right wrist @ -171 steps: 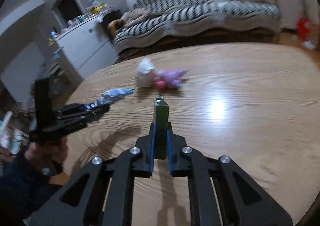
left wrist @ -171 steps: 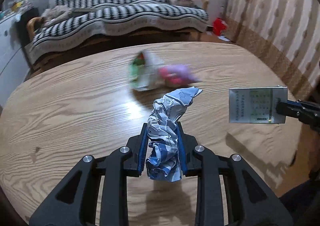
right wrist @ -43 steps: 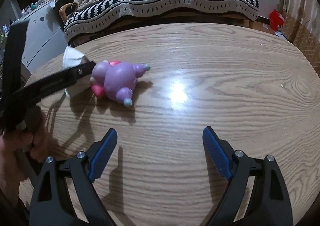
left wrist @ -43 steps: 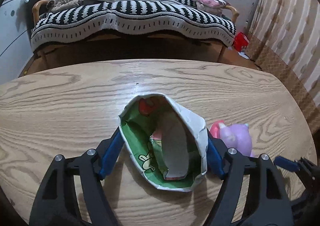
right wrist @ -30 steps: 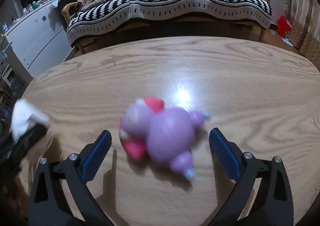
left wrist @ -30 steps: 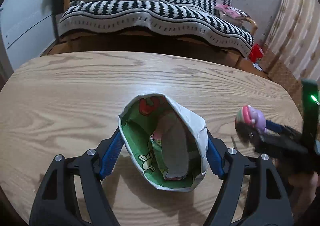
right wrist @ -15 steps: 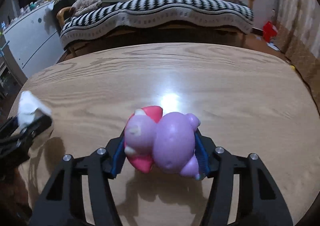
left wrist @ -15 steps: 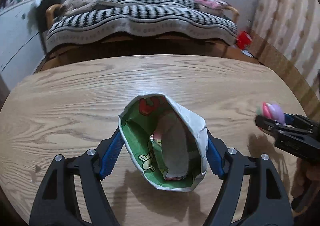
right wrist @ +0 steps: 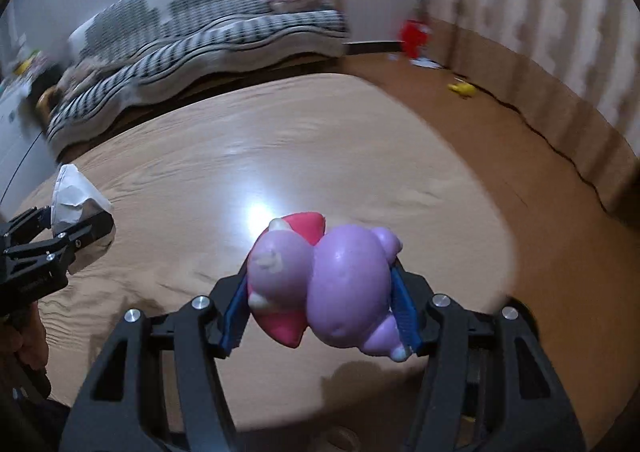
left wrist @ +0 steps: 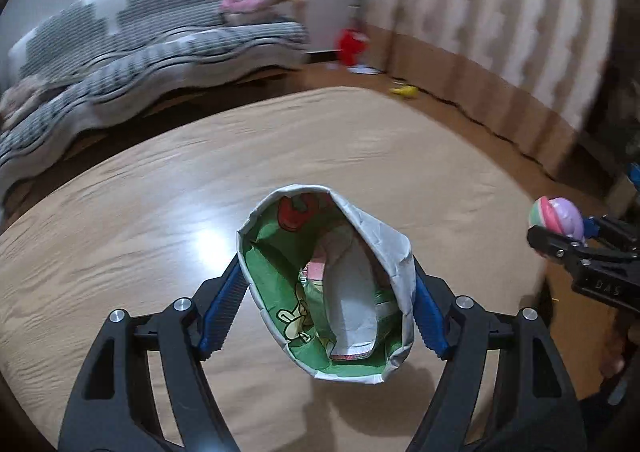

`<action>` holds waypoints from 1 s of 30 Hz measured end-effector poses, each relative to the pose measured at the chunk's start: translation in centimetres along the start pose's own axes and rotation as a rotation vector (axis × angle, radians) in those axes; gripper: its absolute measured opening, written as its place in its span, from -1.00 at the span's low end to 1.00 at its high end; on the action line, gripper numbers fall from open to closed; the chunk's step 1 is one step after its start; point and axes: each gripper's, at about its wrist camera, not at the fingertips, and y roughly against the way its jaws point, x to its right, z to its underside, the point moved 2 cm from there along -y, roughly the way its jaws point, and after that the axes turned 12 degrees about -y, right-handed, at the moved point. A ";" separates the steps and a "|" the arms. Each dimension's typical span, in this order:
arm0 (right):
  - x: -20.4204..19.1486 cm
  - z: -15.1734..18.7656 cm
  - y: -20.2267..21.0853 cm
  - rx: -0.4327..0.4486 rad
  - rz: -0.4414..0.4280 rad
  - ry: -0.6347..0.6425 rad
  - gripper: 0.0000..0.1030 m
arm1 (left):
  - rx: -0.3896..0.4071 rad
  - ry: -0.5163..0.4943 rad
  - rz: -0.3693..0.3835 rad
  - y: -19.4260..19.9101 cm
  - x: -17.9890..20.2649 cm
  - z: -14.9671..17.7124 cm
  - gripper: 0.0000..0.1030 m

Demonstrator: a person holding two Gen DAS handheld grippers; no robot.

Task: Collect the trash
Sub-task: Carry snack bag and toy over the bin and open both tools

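Left gripper (left wrist: 326, 306) clamped a green-lined bag (left wrist: 328, 292), mouth open, held above the table (left wrist: 160, 192). Right gripper (right wrist: 320, 302) clamped a purple toy (right wrist: 332, 284), also above the table. Sofa (right wrist: 200, 28) stood beyond the table's far edge; background blurred.

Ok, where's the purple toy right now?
The purple toy is clamped between the fingers of the right gripper, held over the wooden table. In the left wrist view it shows at far right, beside the held snack bag.
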 end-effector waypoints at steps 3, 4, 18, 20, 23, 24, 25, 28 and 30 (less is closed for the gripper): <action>8.0 0.5 2.0 0.022 0.059 -0.091 0.16 | 0.015 -0.078 0.088 -1.5 7.2 -1.9 0.43; 10.5 0.7 2.6 0.026 0.075 -0.125 0.16 | 0.015 -0.097 0.121 -2.0 9.4 -2.4 0.43; 31.6 5.5 2.3 -0.097 0.183 -0.458 0.19 | -0.103 -0.342 0.429 -10.7 33.1 -1.5 0.43; 32.3 5.5 1.9 -0.104 0.189 -0.469 0.19 | -0.128 -0.350 0.446 -12.4 34.1 -1.3 0.43; 32.9 5.6 1.5 -0.114 0.185 -0.487 0.20 | -0.153 -0.346 0.452 -14.4 34.3 -1.6 0.43; 33.2 5.7 1.3 -0.117 0.186 -0.492 0.20 | -0.159 -0.346 0.449 -14.9 34.5 -1.7 0.43; 33.2 5.7 1.1 -0.117 0.185 -0.492 0.21 | -0.162 -0.345 0.453 -15.3 34.7 -1.8 0.43; 33.4 5.1 0.6 -0.119 0.185 -0.493 0.21 | -0.161 -0.354 0.461 -15.9 35.6 -2.1 0.44; 33.2 4.7 0.3 -0.116 0.191 -0.497 0.21 | -0.157 -0.365 0.470 -16.0 36.0 -2.2 0.44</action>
